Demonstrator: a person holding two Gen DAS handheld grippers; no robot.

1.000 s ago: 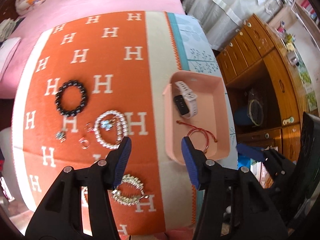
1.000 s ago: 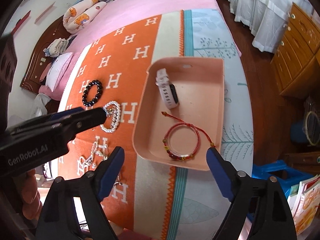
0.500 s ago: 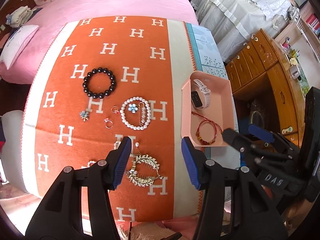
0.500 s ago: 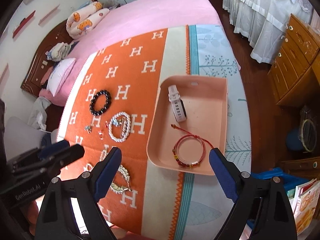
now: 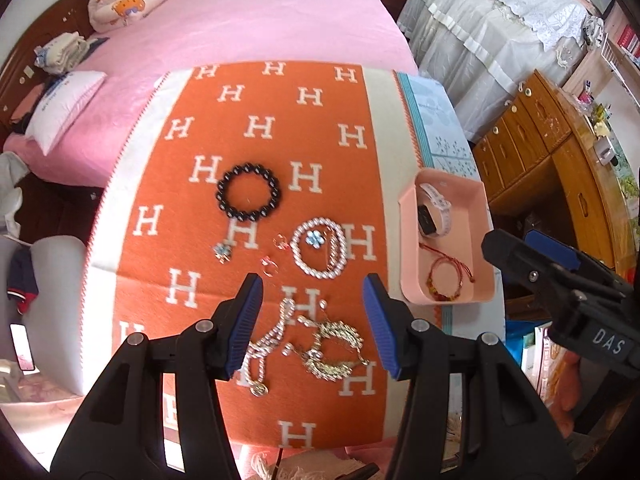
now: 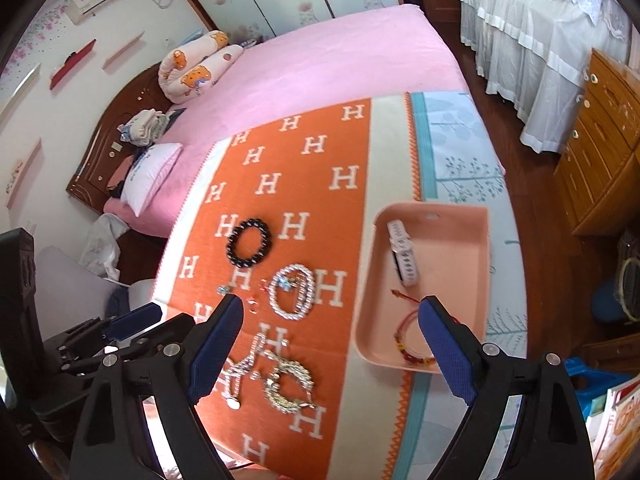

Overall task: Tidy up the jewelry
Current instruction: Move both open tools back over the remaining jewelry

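Observation:
On the orange blanket (image 5: 256, 128) lie a black bead bracelet (image 5: 248, 192), a pearl bracelet (image 5: 319, 247), small charms (image 5: 222, 250) and a heap of silver chains (image 5: 320, 348). The pink tray (image 5: 482, 216) at the right holds a white watch (image 5: 434, 216) and a red cord bracelet (image 5: 446, 276). My left gripper (image 5: 312, 326) hangs open and empty high above the silver chains. My right gripper (image 6: 332, 352) is open and empty too, above the tray's near left corner (image 6: 362, 346), with the red cord bracelet (image 6: 408, 344) beside its right finger.
The blanket covers the foot of a pink bed (image 5: 256, 20). Wooden drawers (image 5: 532, 140) stand to the right, a white-draped table (image 5: 480, 20) beyond them. Pillows (image 6: 152, 176) lie at the headboard. A person's hand (image 5: 568, 392) holds the right gripper.
Both grippers have risen and drawn back from the bed, so more of the blanket and room shows. The left view slid from the tray toward the silver chains. Neither jaw moved.

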